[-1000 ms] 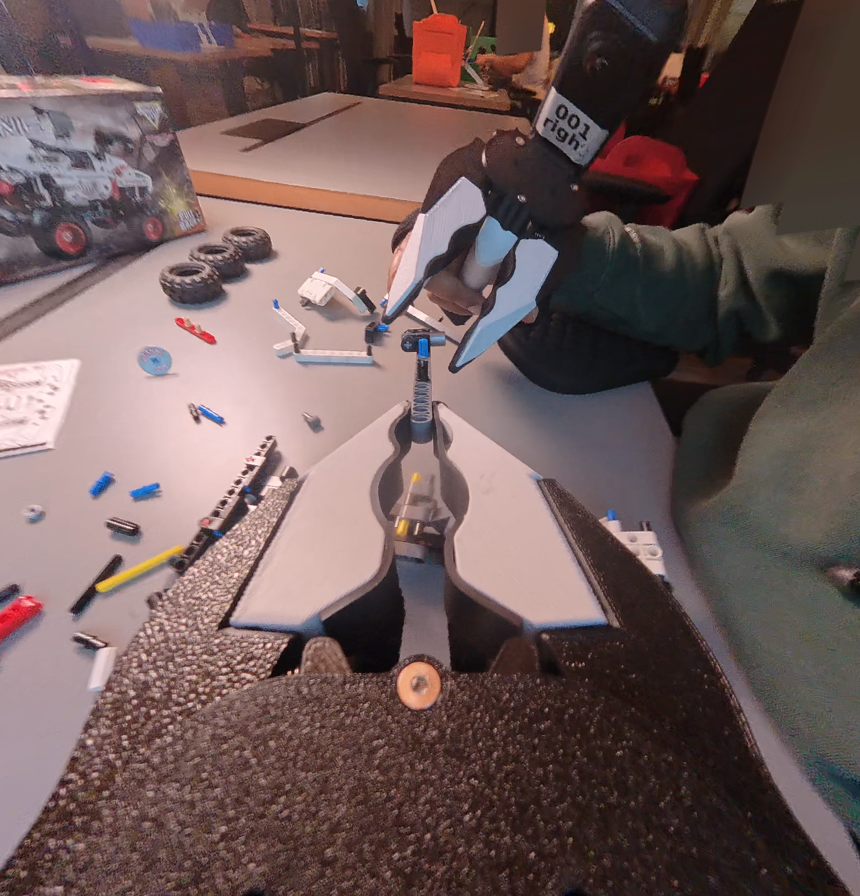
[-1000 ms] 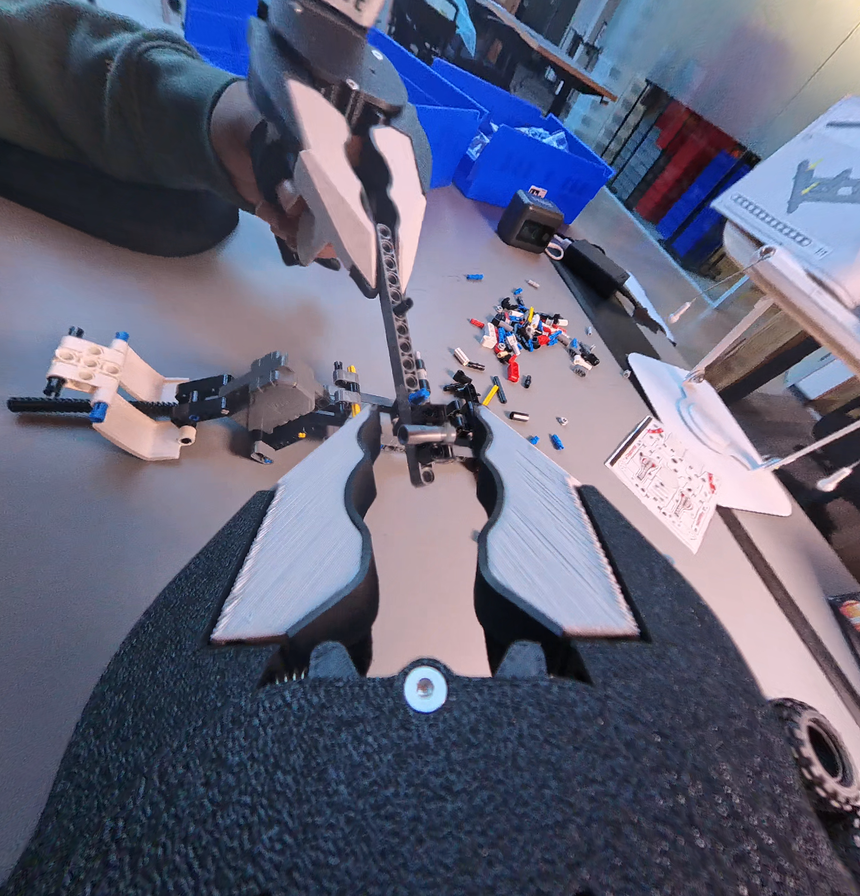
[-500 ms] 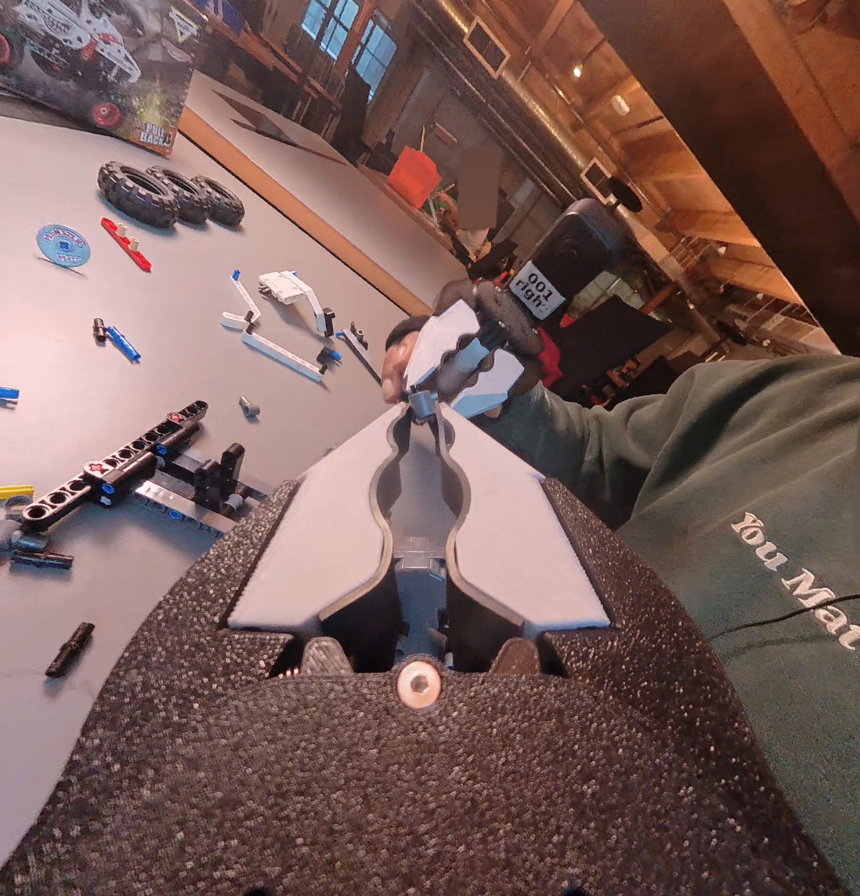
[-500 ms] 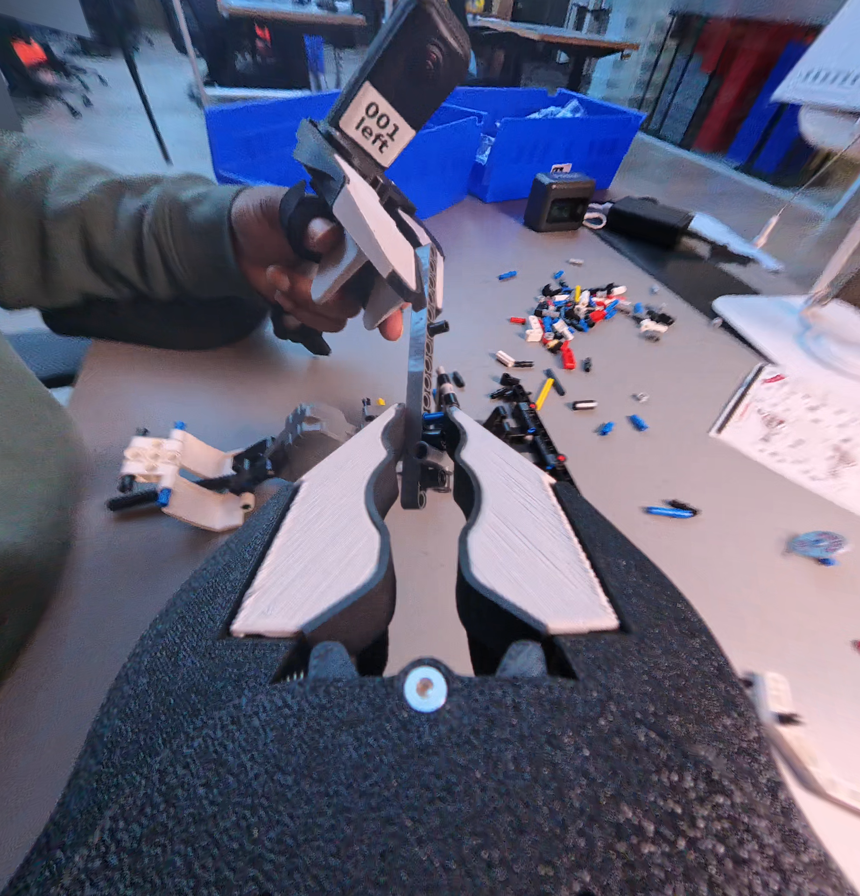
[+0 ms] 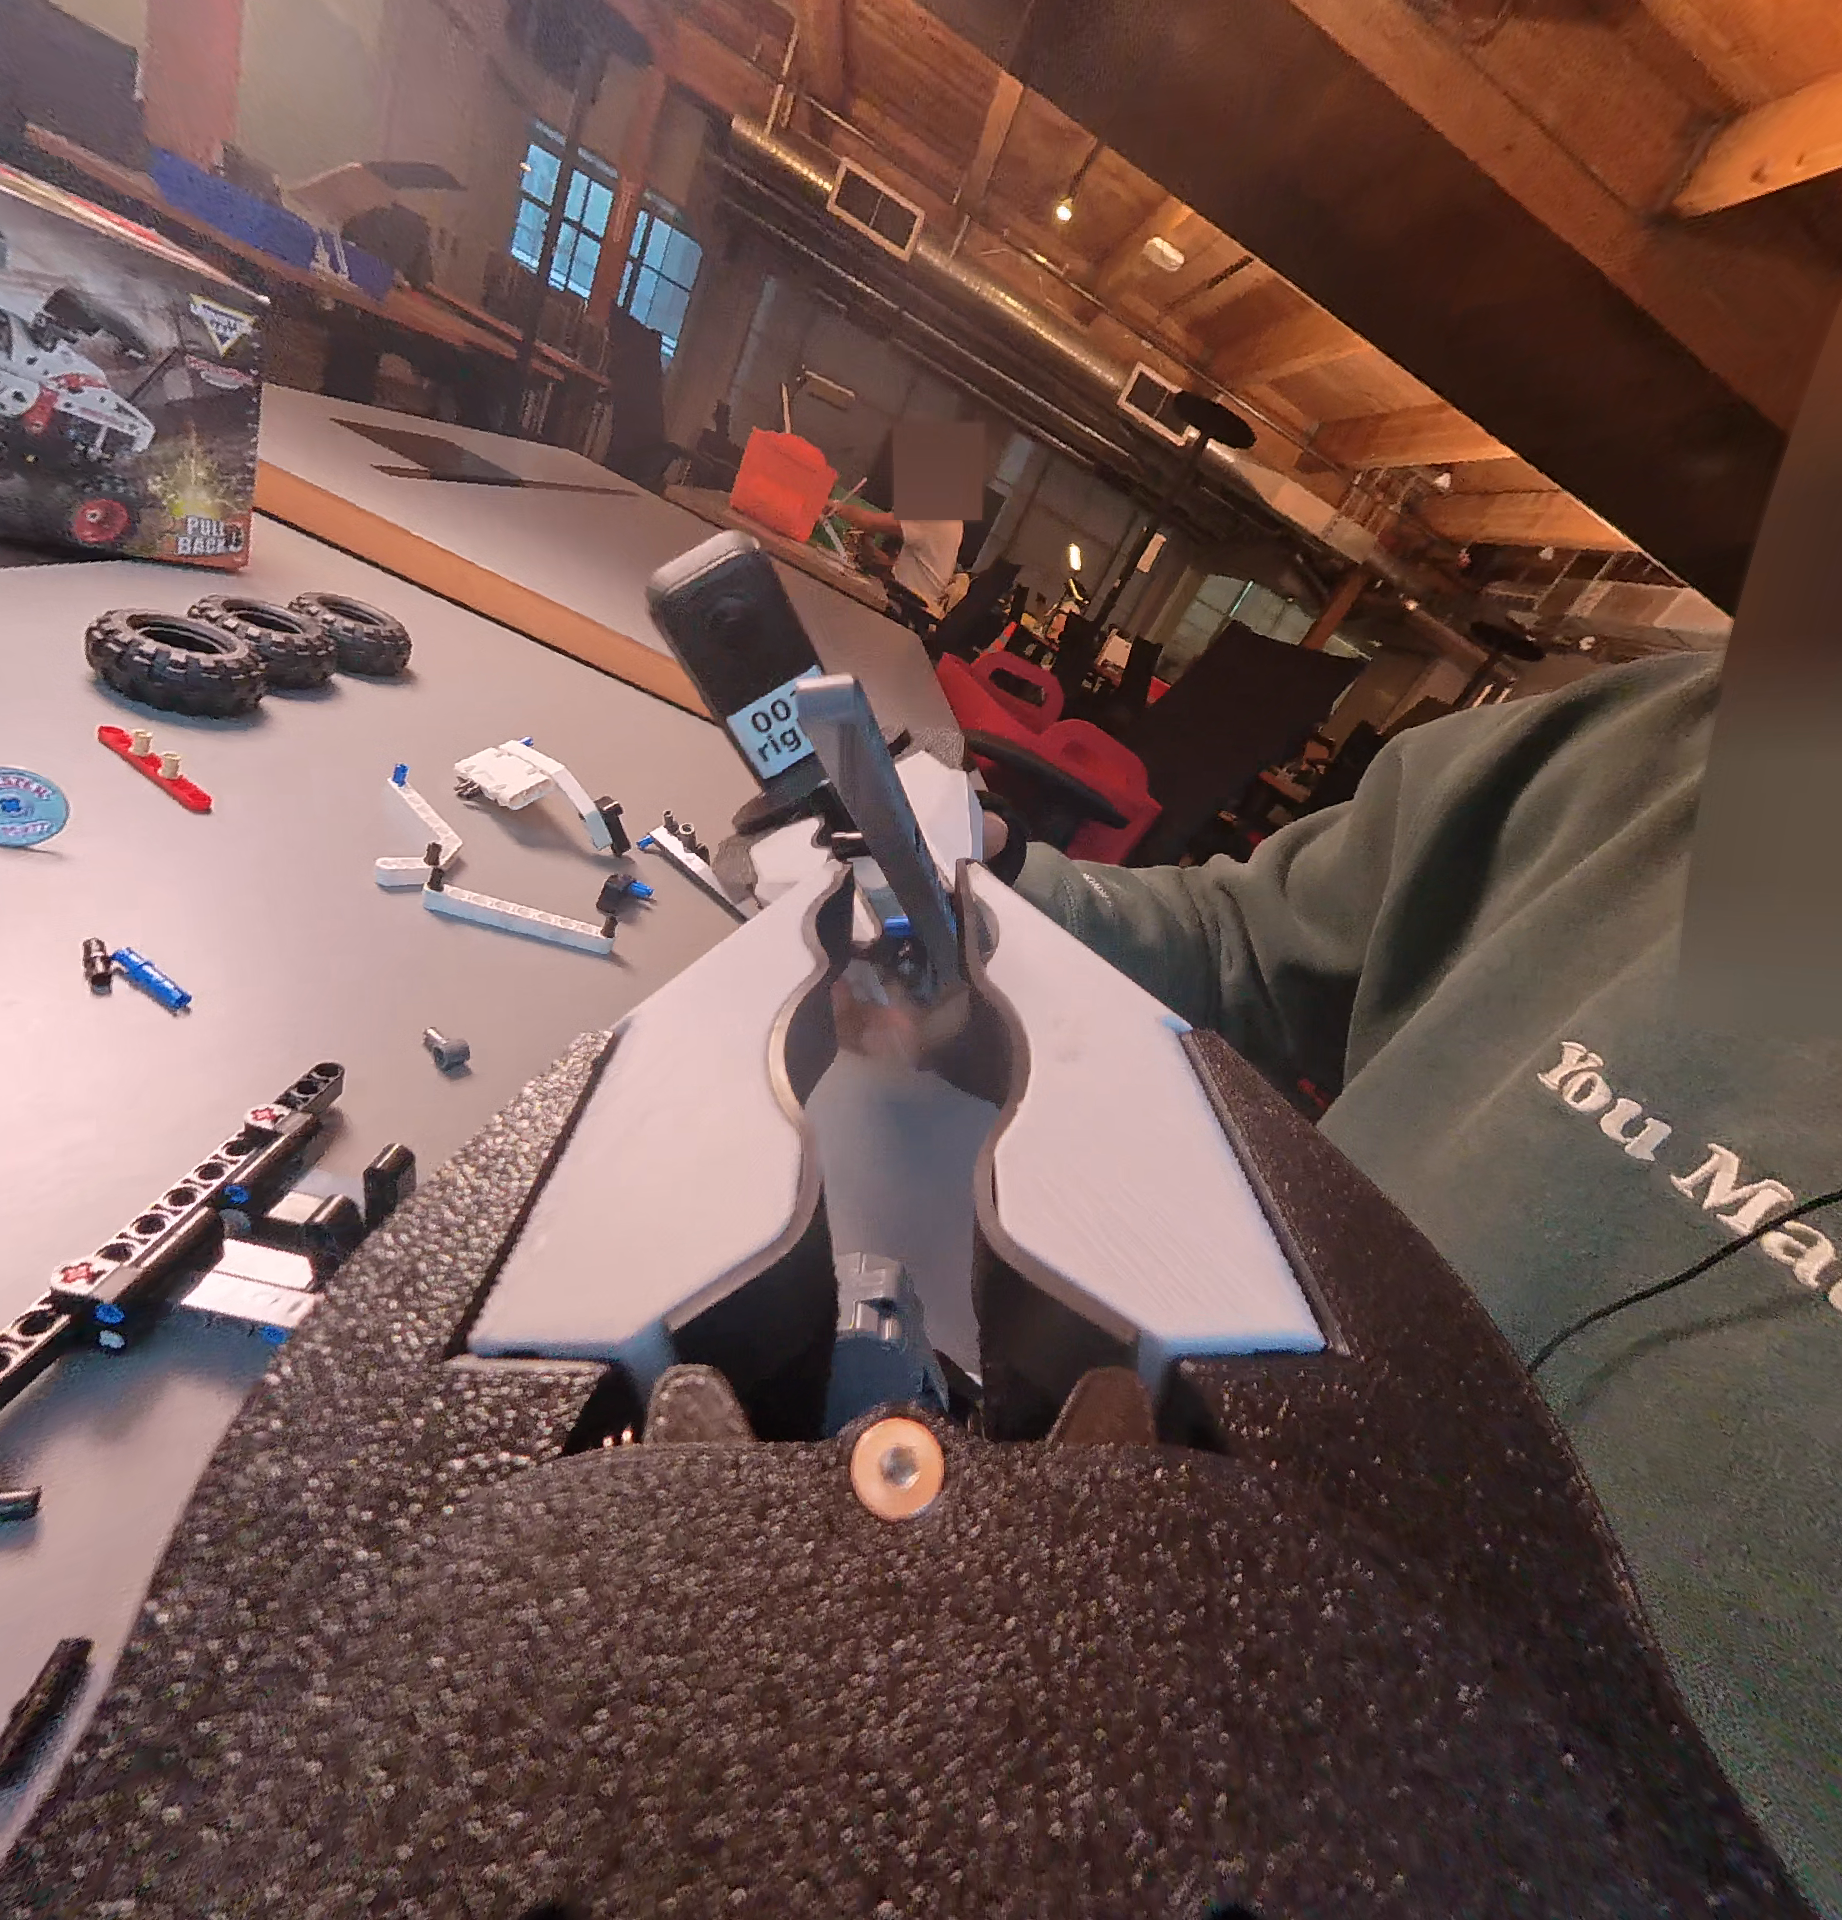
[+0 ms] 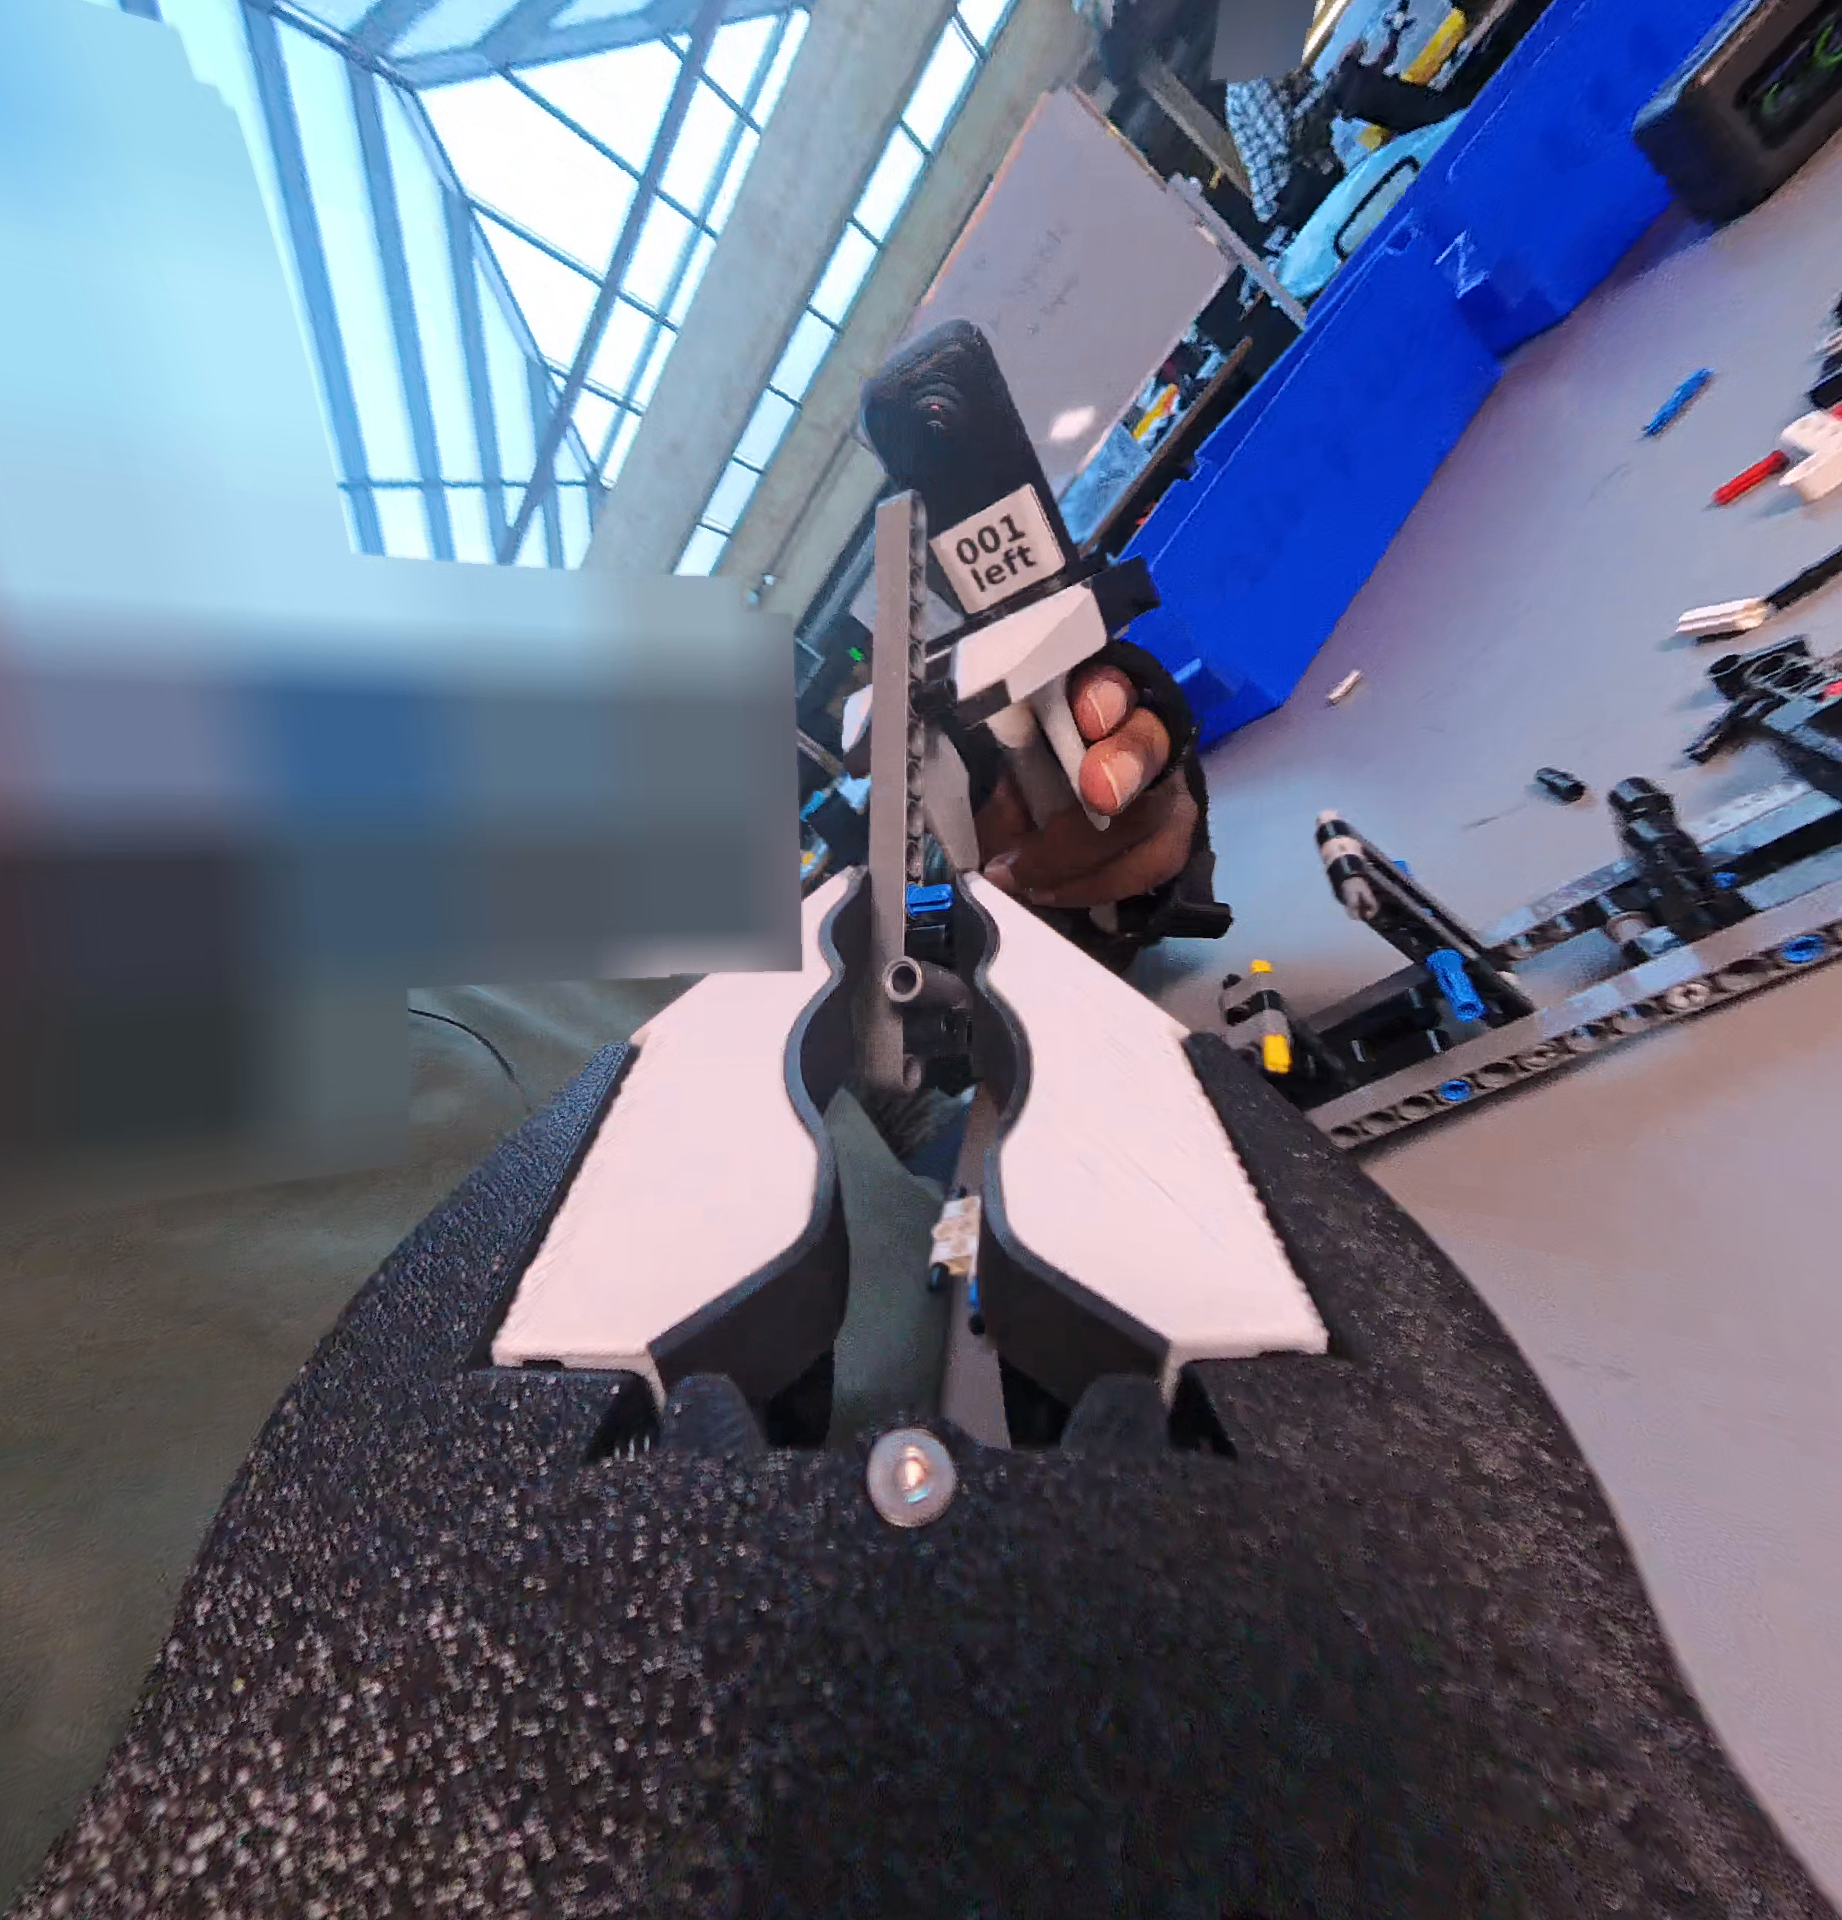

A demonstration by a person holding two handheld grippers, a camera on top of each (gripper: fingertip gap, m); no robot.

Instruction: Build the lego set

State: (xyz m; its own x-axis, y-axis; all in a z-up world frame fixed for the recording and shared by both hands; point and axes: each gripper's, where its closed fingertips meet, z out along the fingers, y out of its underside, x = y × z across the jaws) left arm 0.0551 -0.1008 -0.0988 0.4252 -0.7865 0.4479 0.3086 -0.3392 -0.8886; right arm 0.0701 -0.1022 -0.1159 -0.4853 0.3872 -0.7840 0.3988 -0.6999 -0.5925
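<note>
**Aloft: grey beam pinched between both grippers**

Left wrist view. Nearly closed: left gripper (image 5: 904,914), fingertips clamped on the lower end of a long grey beam (image 5: 875,800) with a blue pin at its side. Beam rising up and away, tilted left, its rounded top crossing the labelled camera of the right gripper (image 5: 855,831), which sits just behind the beam. How wide that far one stands: cannot tell from here. Left of the beam, on the grey table (image 5: 273,935): a loose white frame of thin beams (image 5: 501,894), a white bracket (image 5: 527,784) beyond it, three black tyres (image 5: 242,649) farther back, a red strip (image 5: 153,766) and a blue disc (image 5: 8,807) near them. Behind the tyres, the set's box (image 5: 96,416). Nearer than the beam and to its left, a black holed beam (image 5: 138,1236) with blue and red pins. Right of the beam, a green sleeve (image 5: 1364,883).

Right wrist view. Likewise drawn close: right gripper (image 6: 909,904), tips pressed on the same grey beam (image 6: 891,748), seen edge-on and nearly upright, blue pin (image 6: 927,899) at the pinch. Just behind the beam, the left gripper (image 6: 1000,675) held in a hand (image 6: 1093,800). Right of the beam, lying on the table (image 6: 1519,1351): a dark grey chassis assembly (image 6: 1571,987) with blue and yellow pins. Farther right, scattered small parts (image 6: 1810,457); beyond them, blue bins (image 6: 1364,468).
</note>
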